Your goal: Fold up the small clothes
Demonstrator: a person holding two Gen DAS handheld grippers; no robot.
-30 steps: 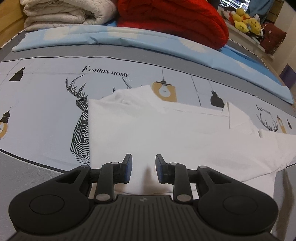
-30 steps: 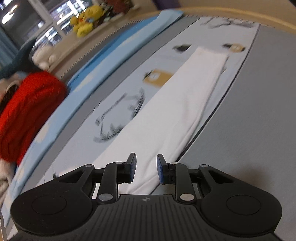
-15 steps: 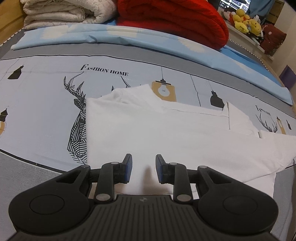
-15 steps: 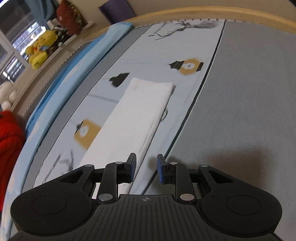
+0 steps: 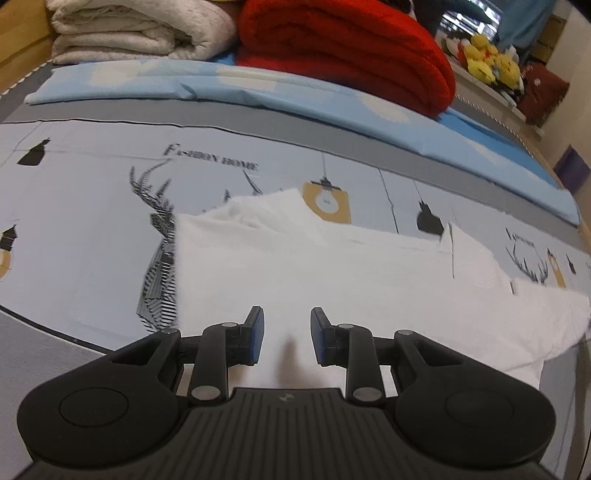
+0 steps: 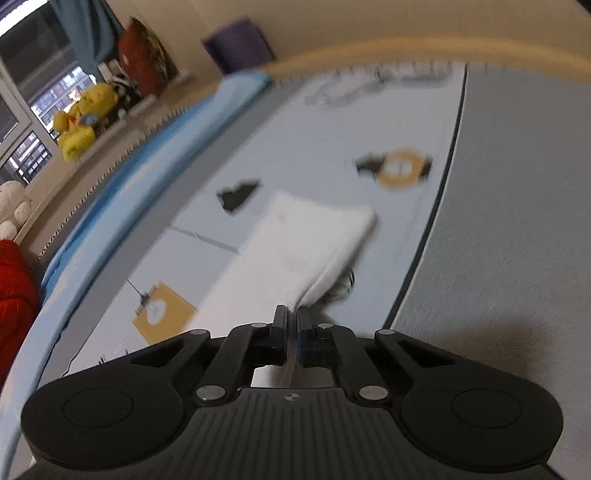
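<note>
Start at the left of your left wrist view: the printed bedsheet [image 5: 92, 221] carries the words "FASHION HOME" above a black deer drawing, the letters smeared but readable. Further right on the same sheet a small line of script sits over a second deer print, too small to read. No other writing or label can be made out, and the right wrist view is too blurred for any text.

Your left gripper [image 5: 286, 336] hangs with its jaws apart and nothing between them. The white garment [image 5: 332, 280] lies flat on the sheet directly under and beyond those blue pads, its straight left edge running beside the deer print and its body stretching away to the right. At the far left a folded cream quilt [image 5: 140, 29] is stacked beside a red blanket [image 5: 347, 51], with yellow plush toys [image 5: 491, 64] on a ledge at the far right.

Your right gripper [image 6: 291, 325] has its jaws pinched together on the near edge of the garment's narrow white end [image 6: 306, 243]. The cloth rises from the sheet into the pads and extends away from you, ending in a rounded fold near a black-and-yellow lamp print. To the right of it runs the plain grey border [image 6: 517, 240] of the bedding.
</note>
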